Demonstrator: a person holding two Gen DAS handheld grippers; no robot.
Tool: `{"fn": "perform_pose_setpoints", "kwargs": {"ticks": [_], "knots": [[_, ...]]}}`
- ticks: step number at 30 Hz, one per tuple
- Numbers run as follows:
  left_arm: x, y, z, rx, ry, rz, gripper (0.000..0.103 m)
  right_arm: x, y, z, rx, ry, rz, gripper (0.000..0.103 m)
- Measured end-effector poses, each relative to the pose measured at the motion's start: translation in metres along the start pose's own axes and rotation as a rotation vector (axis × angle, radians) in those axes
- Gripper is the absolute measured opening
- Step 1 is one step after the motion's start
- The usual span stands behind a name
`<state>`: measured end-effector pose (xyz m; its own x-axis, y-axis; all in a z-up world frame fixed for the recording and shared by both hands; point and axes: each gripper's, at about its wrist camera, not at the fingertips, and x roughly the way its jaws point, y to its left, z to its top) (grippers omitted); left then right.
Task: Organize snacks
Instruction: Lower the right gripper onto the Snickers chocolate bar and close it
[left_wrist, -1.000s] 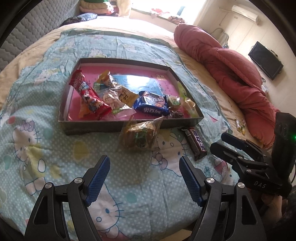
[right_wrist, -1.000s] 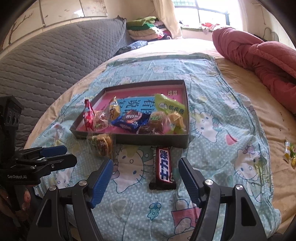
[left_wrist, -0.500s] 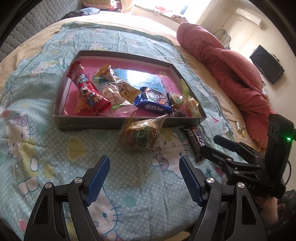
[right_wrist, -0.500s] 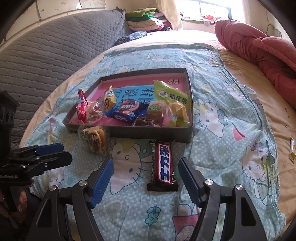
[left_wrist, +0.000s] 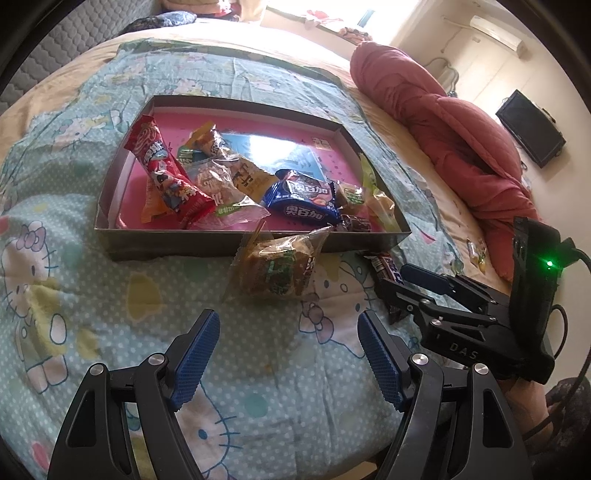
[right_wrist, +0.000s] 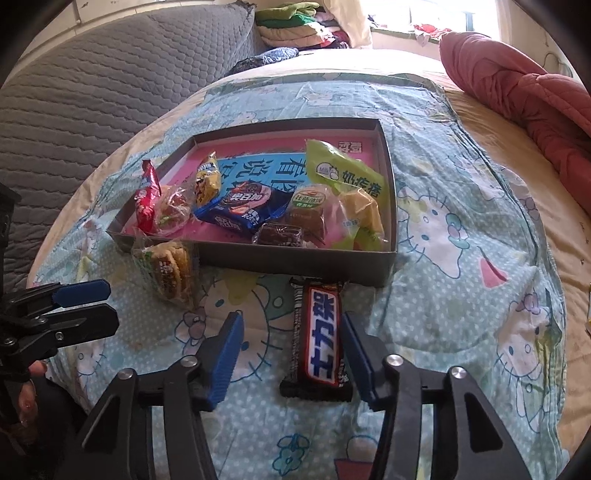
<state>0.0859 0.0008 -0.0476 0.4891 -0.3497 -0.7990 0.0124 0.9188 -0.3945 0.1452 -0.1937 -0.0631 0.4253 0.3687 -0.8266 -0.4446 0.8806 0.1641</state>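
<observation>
The right hand-held gripper (right_wrist: 291, 347) has just been closing around the chocolate bar (right_wrist: 320, 338), its pads not yet pressing it. The bar lies on the bed (right_wrist: 461, 258) just before the snack box (right_wrist: 295, 260). The left hand-held gripper (left_wrist: 288, 354) hangs wide, empty.

Daylight floods in from the blown-out white window (left_wrist: 325, 14) at the far side, casting a white glare patch on the glossy blue card (left_wrist: 275, 155) in the shallow grey cardboard tray (left_wrist: 258, 242), while fisheye curvature bends both sharp views into black vignetted corners.
</observation>
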Motion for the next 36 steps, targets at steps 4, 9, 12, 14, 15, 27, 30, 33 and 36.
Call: {"fn": "perform_pose_setpoints", "kwargs": {"ticks": [4,9,12,14,15,27,30,33,36], "knots": [[0.003,-0.001,0.002,0.003,-0.001,0.005,0.078,0.006,-0.005,0.002,0.007,0.014,-0.008,0.05],[0.008,-0.001,0.004,0.002,0.0,0.013,0.078,0.015,-0.01,0.002,0.013,0.047,-0.014,0.045],[0.011,-0.001,0.005,0.001,0.001,0.017,0.078,0.022,-0.009,0.001,-0.002,0.07,-0.021,0.045],[0.014,-0.001,0.007,0.001,0.003,0.024,0.078,0.024,-0.008,0.001,-0.006,0.077,-0.017,0.045],[0.016,0.0,0.008,-0.001,0.003,0.028,0.078,0.023,-0.007,0.001,-0.008,0.075,-0.013,0.045],[0.041,0.011,0.021,-0.038,0.021,0.065,0.078,0.022,0.028,-0.007,-0.114,0.093,0.073,0.045],[0.045,0.011,0.022,-0.035,0.026,0.07,0.078,0.024,0.03,-0.007,-0.133,0.104,0.051,0.045],[0.047,0.01,0.022,-0.027,0.023,0.072,0.078,0.025,0.027,-0.007,-0.137,0.11,0.031,0.043],[0.048,0.009,0.023,-0.025,0.023,0.072,0.078,0.024,0.023,-0.007,-0.137,0.11,0.019,0.034]]}}
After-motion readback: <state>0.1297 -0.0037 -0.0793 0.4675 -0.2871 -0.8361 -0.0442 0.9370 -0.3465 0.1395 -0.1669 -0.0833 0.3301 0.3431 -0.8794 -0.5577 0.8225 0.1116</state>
